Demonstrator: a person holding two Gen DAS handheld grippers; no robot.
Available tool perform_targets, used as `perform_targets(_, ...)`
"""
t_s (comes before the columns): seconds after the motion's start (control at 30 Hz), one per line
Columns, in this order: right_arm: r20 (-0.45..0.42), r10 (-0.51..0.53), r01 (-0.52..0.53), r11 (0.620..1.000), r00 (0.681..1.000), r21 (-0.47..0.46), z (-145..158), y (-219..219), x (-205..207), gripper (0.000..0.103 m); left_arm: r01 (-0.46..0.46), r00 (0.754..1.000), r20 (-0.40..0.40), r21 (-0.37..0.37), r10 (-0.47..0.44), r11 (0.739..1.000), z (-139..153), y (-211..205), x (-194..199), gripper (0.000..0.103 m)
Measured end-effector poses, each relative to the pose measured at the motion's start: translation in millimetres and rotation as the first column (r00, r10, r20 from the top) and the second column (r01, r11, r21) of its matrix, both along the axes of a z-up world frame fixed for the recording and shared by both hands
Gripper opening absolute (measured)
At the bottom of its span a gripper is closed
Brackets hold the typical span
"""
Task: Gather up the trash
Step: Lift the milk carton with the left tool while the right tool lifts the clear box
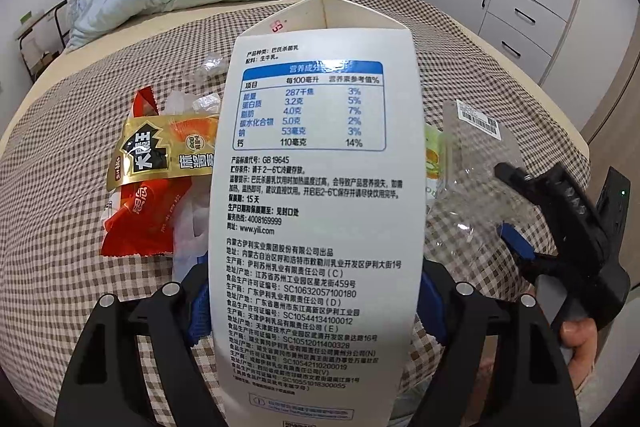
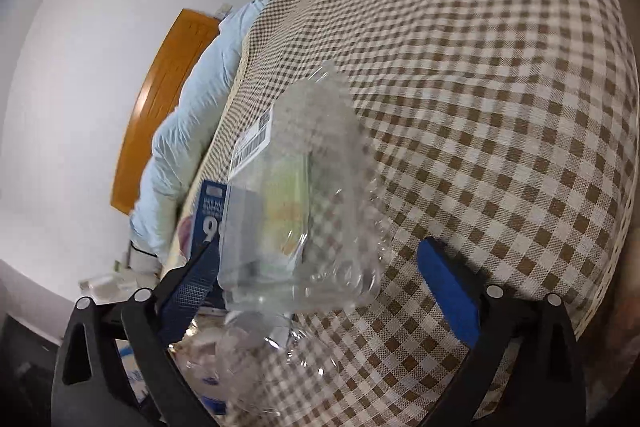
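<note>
Milk carton (image 1: 316,187) pinched between my left gripper (image 1: 316,303) pads, held above the checked bed cover (image 1: 460,39). Clear plastic tray (image 2: 304,211) sits between my spread right gripper (image 2: 320,287) jaws, grip not yet made. Left to collect: red snack wrapper (image 1: 140,195) and crumpled film (image 1: 208,67) farther left.

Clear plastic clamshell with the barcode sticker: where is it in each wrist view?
Left wrist: clear plastic clamshell at right, beside the milk carton.
Right wrist: clamshell at centre, between the open right gripper fingers.
Shared landmark: checked bedspread.
</note>
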State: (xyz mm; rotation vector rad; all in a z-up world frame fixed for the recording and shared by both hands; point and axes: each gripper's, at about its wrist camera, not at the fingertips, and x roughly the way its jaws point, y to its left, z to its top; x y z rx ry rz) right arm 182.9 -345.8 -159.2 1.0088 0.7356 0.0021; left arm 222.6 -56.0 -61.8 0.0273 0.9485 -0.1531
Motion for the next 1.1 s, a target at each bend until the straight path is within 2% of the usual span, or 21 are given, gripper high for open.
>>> perform_targets(0.13, -0.001, 0.017, -0.017, 1.0, 1.0, 0.001, 2, 1, 3, 0.067, 0.004, 1.0, -0.004, 0.008, -0.004, 1.0, 0, -3, 1, 0.077)
perform_targets(0.3, 0.046, 0.037, -0.033, 0.996, 0.998, -0.083, 23, 0, 15, 0.061, -0.003, 1.0, -0.023, -0.01, 0.003, 1.0, 1, 0, 4, 0.078)
perform_targets(0.33, 0.056, 0.038, -0.032, 0.994, 0.998, -0.104, 27, 0, 16, 0.054, -0.005, 1.0, -0.028, -0.013, 0.005, 1.0, 1, 1, 4, 0.078)
perform_targets(0.37, 0.08, 0.035, -0.024, 0.99, 0.996, -0.135, 33, -2, 16, 0.029, -0.006, 0.999, -0.035, -0.013, 0.006, 1.0, 1, 2, 5, 0.078)
perform_targets(0.6, 0.146, 0.06, -0.004, 0.935, 0.987, -0.354, 64, -8, 11, 0.024, -0.002, 0.998, -0.057, -0.006, 0.001, 1.0, 0, 2, 5, 0.078)
perform_targets(0.67, 0.147, 0.094, -0.017, 0.888, 0.985, -0.459, 73, -4, 13, 0.024, 0.0, 0.999, -0.054, -0.01, -0.001, 1.0, 0, 2, 5, 0.078)
perform_targets(0.7, 0.147, 0.112, -0.018, 0.85, 0.983, -0.527, 78, -2, 11, 0.024, 0.0, 0.999, -0.052, -0.01, -0.001, 1.0, 1, 2, 3, 0.078)
perform_targets(0.73, 0.138, 0.139, -0.021, 0.774, 0.981, -0.633, 86, 6, 11, 0.024, 0.001, 0.999, -0.049, -0.011, -0.002, 1.0, 2, 2, 3, 0.078)
perform_targets(0.77, 0.128, 0.152, -0.018, 0.71, 0.98, -0.704, 89, 12, 12, 0.024, 0.004, 0.999, -0.047, -0.012, -0.004, 1.0, 3, 2, 4, 0.078)
perform_targets(0.8, 0.104, 0.175, -0.027, 0.62, 0.979, -0.785, 89, 22, 13, 0.024, 0.006, 0.999, -0.045, -0.011, -0.006, 1.0, 5, 2, 5, 0.078)
perform_targets(0.83, 0.079, 0.188, -0.038, 0.552, 0.979, -0.833, 85, 30, 14, 0.024, 0.007, 0.999, -0.042, -0.008, -0.007, 1.0, 6, 2, 4, 0.078)
perform_targets(0.87, 0.054, 0.204, -0.061, 0.519, 0.978, -0.852, 80, 35, 16, 0.024, 0.009, 0.999, -0.04, -0.007, -0.009, 1.0, 6, 2, 4, 0.078)
perform_targets(0.9, 0.019, 0.235, -0.105, 0.504, 0.972, -0.858, 72, 38, 17, 0.024, 0.009, 0.999, -0.038, -0.007, -0.01, 1.0, 6, 2, 3, 0.078)
perform_targets(0.97, 0.029, 0.283, -0.131, 0.528, 0.959, -0.839, 63, 35, 13, 0.026, 0.01, 0.999, -0.037, -0.009, -0.01, 1.0, 9, 3, 4, 0.078)
perform_targets(1.0, 0.03, 0.297, -0.135, 0.521, 0.954, -0.843, 61, 35, 11, 0.026, 0.01, 0.999, -0.035, -0.011, -0.01, 1.0, 9, 4, 4, 0.078)
perform_targets(1.03, 0.025, 0.311, -0.146, 0.513, 0.95, -0.846, 59, 35, 10, 0.029, 0.01, 0.999, -0.034, -0.012, -0.01, 1.0, 9, 4, 4, 0.078)
perform_targets(1.07, 0.028, 0.333, -0.157, 0.515, 0.943, -0.842, 58, 34, 8, 0.041, 0.009, 0.999, -0.034, -0.014, -0.01, 1.0, 9, 5, 3, 0.078)
perform_targets(1.1, 0.04, 0.341, -0.154, 0.524, 0.939, -0.838, 57, 31, 6, 0.048, 0.009, 0.999, -0.033, -0.013, -0.009, 1.0, 8, 4, 3, 0.078)
